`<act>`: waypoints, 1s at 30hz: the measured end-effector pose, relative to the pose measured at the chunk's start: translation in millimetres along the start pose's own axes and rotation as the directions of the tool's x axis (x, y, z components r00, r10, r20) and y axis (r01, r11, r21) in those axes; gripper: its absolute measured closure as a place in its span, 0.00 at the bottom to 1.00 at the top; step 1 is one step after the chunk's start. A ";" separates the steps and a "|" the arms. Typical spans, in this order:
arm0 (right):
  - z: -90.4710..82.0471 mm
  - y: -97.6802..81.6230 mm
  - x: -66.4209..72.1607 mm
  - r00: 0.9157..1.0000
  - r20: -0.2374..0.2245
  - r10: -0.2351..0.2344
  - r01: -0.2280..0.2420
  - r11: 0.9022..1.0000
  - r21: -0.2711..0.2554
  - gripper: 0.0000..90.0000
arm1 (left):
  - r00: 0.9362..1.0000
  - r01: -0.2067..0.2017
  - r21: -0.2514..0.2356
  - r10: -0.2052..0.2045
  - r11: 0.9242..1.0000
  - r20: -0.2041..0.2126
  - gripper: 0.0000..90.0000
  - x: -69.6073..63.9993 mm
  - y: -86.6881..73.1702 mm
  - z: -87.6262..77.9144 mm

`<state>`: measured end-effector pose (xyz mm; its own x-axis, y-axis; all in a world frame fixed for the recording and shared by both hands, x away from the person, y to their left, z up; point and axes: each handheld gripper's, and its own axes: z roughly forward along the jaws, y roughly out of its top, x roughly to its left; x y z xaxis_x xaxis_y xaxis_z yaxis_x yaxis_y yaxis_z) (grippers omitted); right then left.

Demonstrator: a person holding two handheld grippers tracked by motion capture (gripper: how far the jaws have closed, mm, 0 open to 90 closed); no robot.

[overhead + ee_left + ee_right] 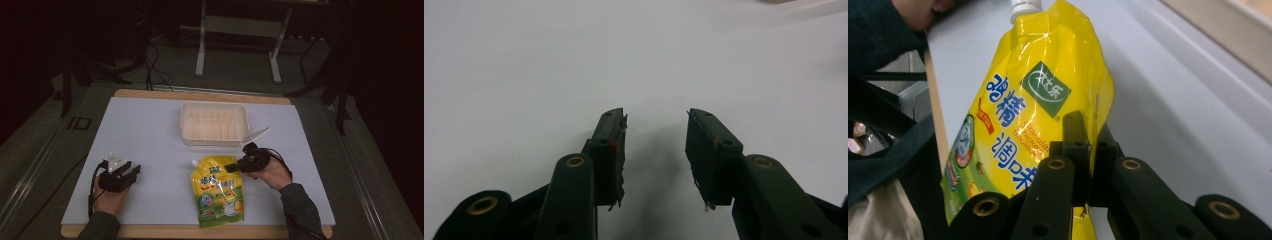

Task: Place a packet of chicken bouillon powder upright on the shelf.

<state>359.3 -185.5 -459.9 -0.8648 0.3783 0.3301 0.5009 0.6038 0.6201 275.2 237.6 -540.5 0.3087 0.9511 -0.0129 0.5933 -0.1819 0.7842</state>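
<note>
Here, pouch pinched in right gripper

Open tabletop left of pouch; tray just behind.

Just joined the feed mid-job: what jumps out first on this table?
The bright yellow pouch with a white cap, near the front edge, its side edge clamped in the right gripper. Behind it sits an empty white tray mid-table. The left gripper rests open at front left over the bare white mat.
</note>
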 end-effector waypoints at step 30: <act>-76.5 6.5 17.6 0.996 0.071 -0.059 0.075 0.970 -0.233 1.00 | 1.000 0.000 0.002 0.000 1.000 -0.006 0.66 -0.3 0.0 0.3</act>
<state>344.7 -228.7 -395.5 -0.8883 0.3908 0.2412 0.4130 0.4505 0.7915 275.3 237.3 -540.6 0.3042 0.9526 -0.0088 0.5943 -0.1826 0.7832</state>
